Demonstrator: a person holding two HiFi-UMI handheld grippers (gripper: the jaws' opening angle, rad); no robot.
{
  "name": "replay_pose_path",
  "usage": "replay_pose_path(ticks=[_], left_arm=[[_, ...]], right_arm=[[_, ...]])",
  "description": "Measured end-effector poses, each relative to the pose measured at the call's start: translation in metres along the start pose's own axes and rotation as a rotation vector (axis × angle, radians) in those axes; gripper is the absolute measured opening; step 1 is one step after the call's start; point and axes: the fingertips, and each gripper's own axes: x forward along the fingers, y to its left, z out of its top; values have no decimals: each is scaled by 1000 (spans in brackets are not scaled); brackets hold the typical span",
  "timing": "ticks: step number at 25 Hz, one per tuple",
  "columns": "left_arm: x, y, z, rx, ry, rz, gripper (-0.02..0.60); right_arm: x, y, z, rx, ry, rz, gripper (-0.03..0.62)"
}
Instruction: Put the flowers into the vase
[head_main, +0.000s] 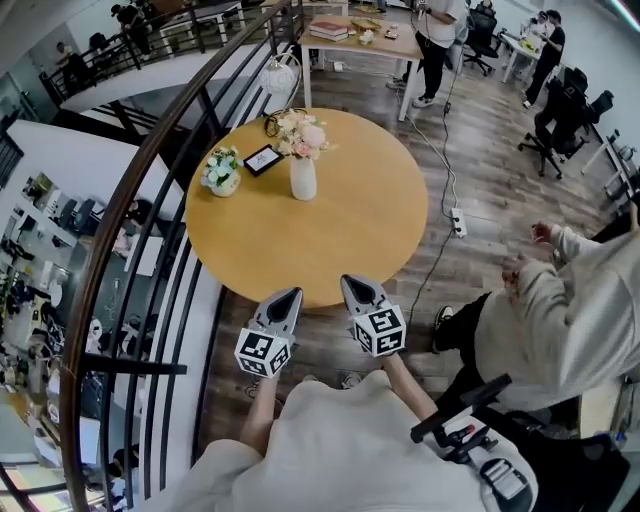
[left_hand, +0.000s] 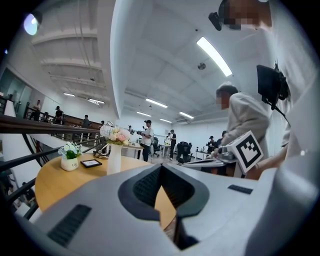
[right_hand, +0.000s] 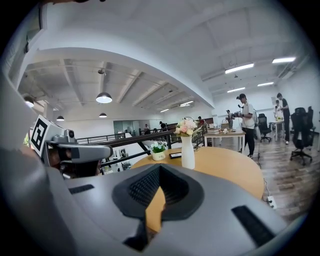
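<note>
Left gripper (head_main: 290, 296) and right gripper (head_main: 353, 283) are hovering closed and empty by the surface (head_main: 330, 245); flowers (head_main: 302, 134) are sitting in the vase (head_main: 303, 179), so steering clear looks wisest.

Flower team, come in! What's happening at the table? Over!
Left gripper and right gripper shut, empty, at the table's near edge. Flowers already in vase. Nothing between grippers and vase. Over.
</note>
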Motion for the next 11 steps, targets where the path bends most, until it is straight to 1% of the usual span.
replay_pose_path(ticks=[11], left_arm=[[5, -16, -3, 8, 9, -15, 6]], right_arm=[[-8, -6, -6, 10, -1, -1, 8]])
